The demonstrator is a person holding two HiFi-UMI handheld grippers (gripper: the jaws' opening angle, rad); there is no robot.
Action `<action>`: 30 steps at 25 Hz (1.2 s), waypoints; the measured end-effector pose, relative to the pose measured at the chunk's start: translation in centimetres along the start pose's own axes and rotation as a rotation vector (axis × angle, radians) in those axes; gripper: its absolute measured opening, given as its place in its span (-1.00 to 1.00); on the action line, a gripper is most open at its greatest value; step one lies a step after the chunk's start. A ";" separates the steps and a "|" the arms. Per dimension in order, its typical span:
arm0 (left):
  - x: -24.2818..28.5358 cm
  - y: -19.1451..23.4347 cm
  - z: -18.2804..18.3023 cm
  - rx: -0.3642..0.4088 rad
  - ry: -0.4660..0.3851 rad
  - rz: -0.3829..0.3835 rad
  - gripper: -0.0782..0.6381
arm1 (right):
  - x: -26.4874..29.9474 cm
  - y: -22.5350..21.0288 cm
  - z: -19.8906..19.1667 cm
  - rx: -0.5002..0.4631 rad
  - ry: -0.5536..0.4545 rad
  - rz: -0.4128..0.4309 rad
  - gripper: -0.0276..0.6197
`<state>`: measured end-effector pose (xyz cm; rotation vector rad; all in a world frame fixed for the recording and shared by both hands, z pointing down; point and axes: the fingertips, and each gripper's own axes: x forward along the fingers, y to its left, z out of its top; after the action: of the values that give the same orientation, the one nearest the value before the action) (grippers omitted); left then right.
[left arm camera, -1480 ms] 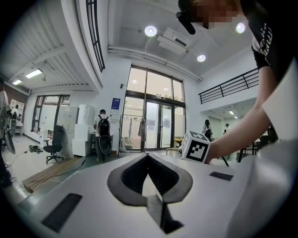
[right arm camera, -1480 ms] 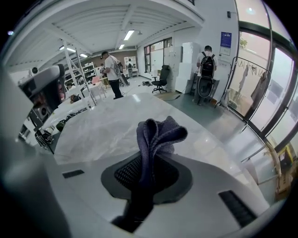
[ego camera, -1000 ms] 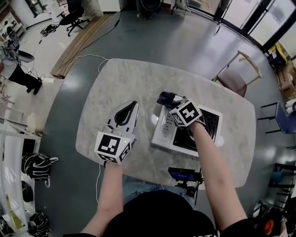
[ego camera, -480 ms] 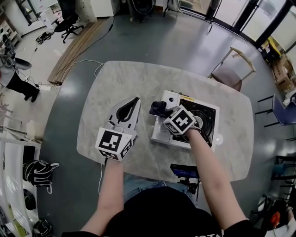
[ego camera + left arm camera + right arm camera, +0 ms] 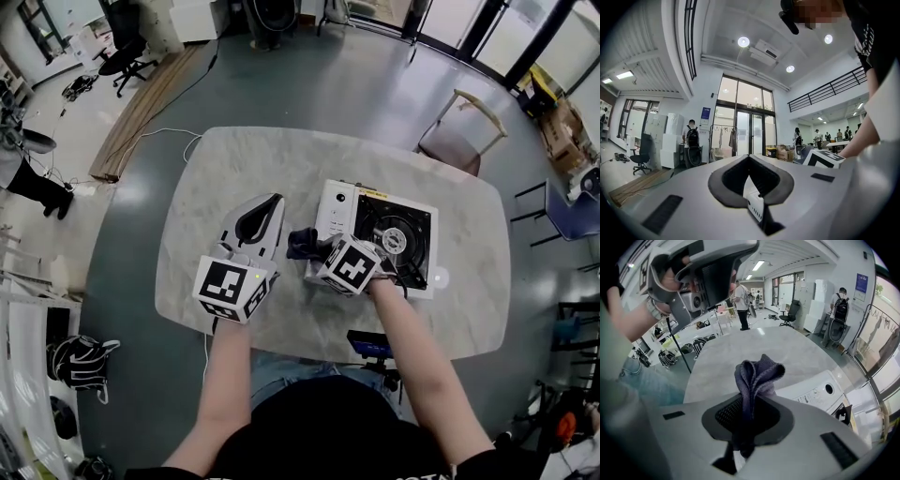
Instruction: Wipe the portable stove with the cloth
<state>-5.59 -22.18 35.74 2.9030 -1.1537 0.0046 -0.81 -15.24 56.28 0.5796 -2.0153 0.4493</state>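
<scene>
Grey cloth (image 5: 757,373) is clamped between the right gripper's (image 5: 314,249) fingers, with a folded bunch sticking out past their tips. Just beyond those tips and to their right lies the white control end of the stove (image 5: 336,212), on the marble table (image 5: 281,159). Whether cloth and stove touch is unclear. The left gripper (image 5: 264,212) is off to the left of the stove, its fingers together with nothing between them.
</scene>
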 end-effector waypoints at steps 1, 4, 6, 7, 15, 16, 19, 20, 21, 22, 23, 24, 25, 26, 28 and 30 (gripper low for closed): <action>0.0 -0.1 0.0 0.000 -0.001 -0.004 -0.75 | -0.1 0.6 -0.1 -0.003 0.000 0.006 -0.71; 0.1 -0.2 -0.1 -0.002 0.001 -0.013 -0.75 | -0.3 2.5 -0.2 0.007 -0.004 0.039 -0.71; 0.2 -0.2 -0.3 -0.006 0.001 -0.014 -0.75 | -0.3 3.3 -0.4 0.011 -0.015 0.054 -0.71; 0.3 -0.2 -0.3 -0.008 0.000 -0.014 -0.75 | -0.3 3.7 -0.5 0.012 -0.019 0.062 -0.71; 1.7 -1.1 -0.4 -0.011 -0.001 -0.035 -0.75 | -1.7 6.2 -1.2 0.075 -0.068 0.177 -0.71; 1.8 -1.2 -0.3 -0.011 -0.001 -0.034 -0.75 | -2.3 6.0 -1.1 0.098 -0.095 0.179 -0.71; 2.2 -1.0 -0.5 -0.014 0.000 -0.025 -0.75 | -4.6 4.4 -0.5 0.159 -0.180 0.155 -0.71; 2.2 -0.8 -0.6 -0.016 0.001 -0.021 -0.75 | -5.5 3.4 -0.3 0.177 -0.208 0.135 -0.71; 2.3 -0.7 -0.6 -0.019 0.003 -0.017 -0.75 | -6.3 2.3 -0.1 0.196 -0.233 0.110 -0.71; 2.4 -0.6 -0.7 -0.021 0.005 -0.013 -0.75 | -7.2 1.0 -0.1 0.217 -0.254 0.081 -0.71; 2.6 -0.7 -0.8 -0.023 0.008 -0.009 -0.75 | -7.9 -0.5 -0.3 0.242 -0.271 0.049 -0.71; 2.8 -0.8 -1.0 -0.025 0.010 -0.007 -0.75 | -8.5 -2.1 -0.6 0.271 -0.284 0.015 -0.71; 3.0 -1.0 -1.1 -0.027 0.012 -0.004 -0.75 | -9.0 -3.7 -1.0 0.302 -0.293 -0.020 -0.71; 3.2 -1.1 -1.3 -0.029 0.016 -0.002 -0.75 | -9.4 -5.4 -1.4 0.332 -0.300 -0.055 -0.71; 3.5 -1.3 -1.5 -0.032 0.024 0.003 -0.75 | -10.0 -8.6 -2.0 0.377 -0.300 -0.116 -0.71; 3.8 -1.3 -1.7 -0.035 0.034 0.007 -0.75 | -10.1 -10.9 -2.4 0.395 -0.279 -0.156 -0.71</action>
<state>-1.94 -23.78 37.43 2.8566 -1.1472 0.0331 11.42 -20.73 49.41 1.0855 -2.1343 0.7107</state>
